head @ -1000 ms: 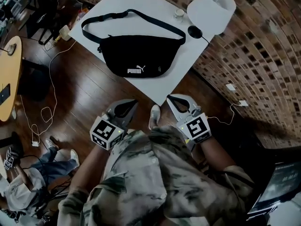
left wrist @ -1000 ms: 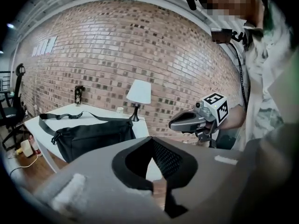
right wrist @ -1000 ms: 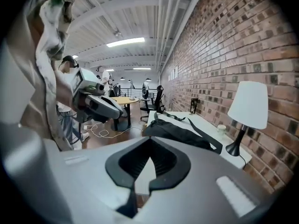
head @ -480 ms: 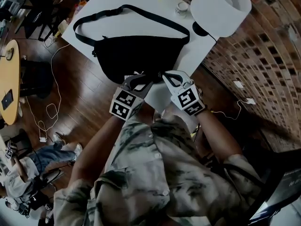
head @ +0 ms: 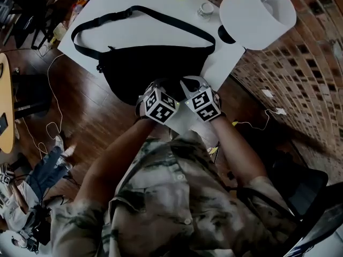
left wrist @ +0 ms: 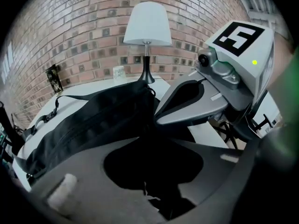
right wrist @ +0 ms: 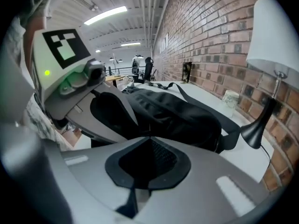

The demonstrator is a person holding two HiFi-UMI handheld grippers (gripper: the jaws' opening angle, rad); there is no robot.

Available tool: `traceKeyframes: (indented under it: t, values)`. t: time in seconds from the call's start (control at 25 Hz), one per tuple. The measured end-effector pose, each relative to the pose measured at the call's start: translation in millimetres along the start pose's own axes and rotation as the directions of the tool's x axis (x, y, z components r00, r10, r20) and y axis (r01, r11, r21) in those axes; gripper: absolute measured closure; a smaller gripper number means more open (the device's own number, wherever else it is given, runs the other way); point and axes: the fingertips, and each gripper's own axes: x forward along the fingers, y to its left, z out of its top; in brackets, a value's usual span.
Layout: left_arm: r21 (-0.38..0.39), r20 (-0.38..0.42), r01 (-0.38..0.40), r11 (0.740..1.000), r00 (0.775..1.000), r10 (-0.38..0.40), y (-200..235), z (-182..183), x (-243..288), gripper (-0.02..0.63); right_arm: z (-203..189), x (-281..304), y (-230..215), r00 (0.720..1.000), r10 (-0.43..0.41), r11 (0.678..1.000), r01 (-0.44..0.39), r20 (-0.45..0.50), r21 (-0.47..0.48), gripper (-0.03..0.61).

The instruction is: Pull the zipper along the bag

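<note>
A black waist bag (head: pixel 155 68) lies on the white table (head: pixel 107 4), its strap (head: pixel 161 17) looped behind it. Both grippers sit side by side at the bag's near edge. My left gripper (head: pixel 155 87) is over the bag's front; in the left gripper view its tips (left wrist: pixel 155 139) stand slightly apart with black fabric (left wrist: pixel 93 120) beyond them. The right gripper (head: pixel 189 83) is at the bag's near right corner, and its jaws (right wrist: pixel 149 137) meet, empty, pointing along the bag (right wrist: pixel 177 111). I cannot make out the zipper pull.
A white lamp shade (head: pixel 257 15) on a black base (head: pixel 225 35) stands at the table's far right beside a small cup (head: pixel 205 8). Behind it is a brick wall (head: pixel 300 79). Cables trail over the wooden floor (head: pixel 80 122). A person (head: pixel 32 191) sits at lower left.
Both grippers have travelled forward from over the floor to the bag's near edge and come closer together. The left jaws, closed earlier, now stand apart.
</note>
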Motion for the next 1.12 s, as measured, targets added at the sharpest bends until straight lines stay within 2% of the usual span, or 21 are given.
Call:
traceKeyframes:
  t: [0.12,0.28,0.32,0.4,0.64,0.8,1.12]
  values:
    - [0.021,-0.022,-0.015,1.0,1.0,0.015,2.9,-3.2,7.9,0.508,-9.5,8.5,-1.7,1.0,0.0,1.0,0.0,-0.031,0.011,0.571]
    - [0.087,-0.034,-0.057,0.995,0.998,0.061,1.5,-4.9,11.0,0.511,-16.7,13.9,-2.0,0.999,0.001,1.0,0.0,-0.049,0.029,0.572]
    - [0.104,-0.033,-0.067,0.992,0.997,0.071,1.6,-5.1,11.2,0.519,-17.9,14.9,-2.2,0.999,0.002,1.0,-0.001,-0.05,0.029,0.571]
    - [0.134,-0.032,-0.072,0.988,0.997,0.077,2.0,-5.5,11.3,0.578,-18.4,15.9,-2.8,0.999,0.005,0.999,-0.004,-0.05,0.033,0.572]
    - [0.124,-0.035,-0.018,0.992,0.999,0.022,0.6,-7.2,4.2,0.589,-18.2,18.1,-2.6,0.998,0.014,0.999,-0.011,-0.06,0.042,0.572]
    - [0.095,-0.032,0.044,0.995,0.999,-0.041,-4.5,-10.7,-4.0,0.589,-21.8,17.3,-4.5,0.996,0.003,0.999,0.001,-0.087,0.05,0.572]
    - [0.082,-0.005,0.091,0.992,0.996,-0.091,11.5,-13.6,-29.2,0.591,-20.7,19.8,-4.4,0.991,-0.018,0.997,0.028,-0.135,0.076,0.572]
